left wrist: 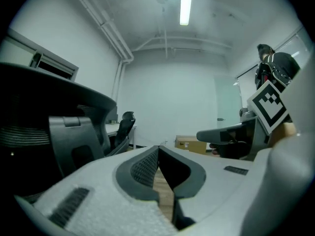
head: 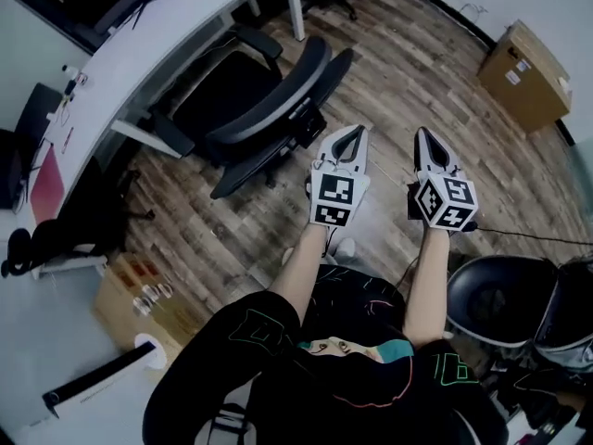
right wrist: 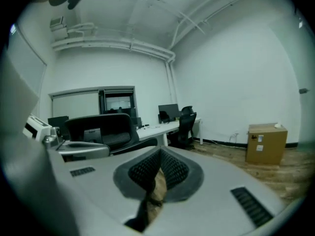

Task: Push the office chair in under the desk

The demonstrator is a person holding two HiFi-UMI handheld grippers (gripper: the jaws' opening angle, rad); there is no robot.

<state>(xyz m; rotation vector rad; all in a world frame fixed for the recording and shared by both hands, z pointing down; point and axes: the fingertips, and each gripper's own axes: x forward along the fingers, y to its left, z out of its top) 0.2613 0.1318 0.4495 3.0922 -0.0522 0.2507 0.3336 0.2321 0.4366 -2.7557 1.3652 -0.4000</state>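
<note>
The black office chair with the mesh back and grey armrests stands on the wood-plank floor beside the long white desk. Its seat faces the desk edge and looks only partly under it. The chair also sits at a slant to the desk, not square on.

We hold both grippers low behind the backrest, touching nothing. The left gripper has its jaws pressed together with nothing between them, and its tip is near the curved rim of the backrest but apart from it. The right gripper is likewise closed and empty, and it is further from the chair, out over bare floor.

We see a few ways the push could fail:

- **Slipping off:** Two narrow, closed tips on a curved, springy backrest could skid sideways or ride up over the rim.
- **Swivelling:** If only the left tip lands, or both land off-centre, we expect the seat to spin on its column and not roll forward.
- **Armrests:** The grey armrests may be too high to clear the desktop, and one could catch the edge and stop the chair short.
- **Drifting:** Because the chair is slanted, the castors may drift it along the desk towards the white desk leg.
</note>
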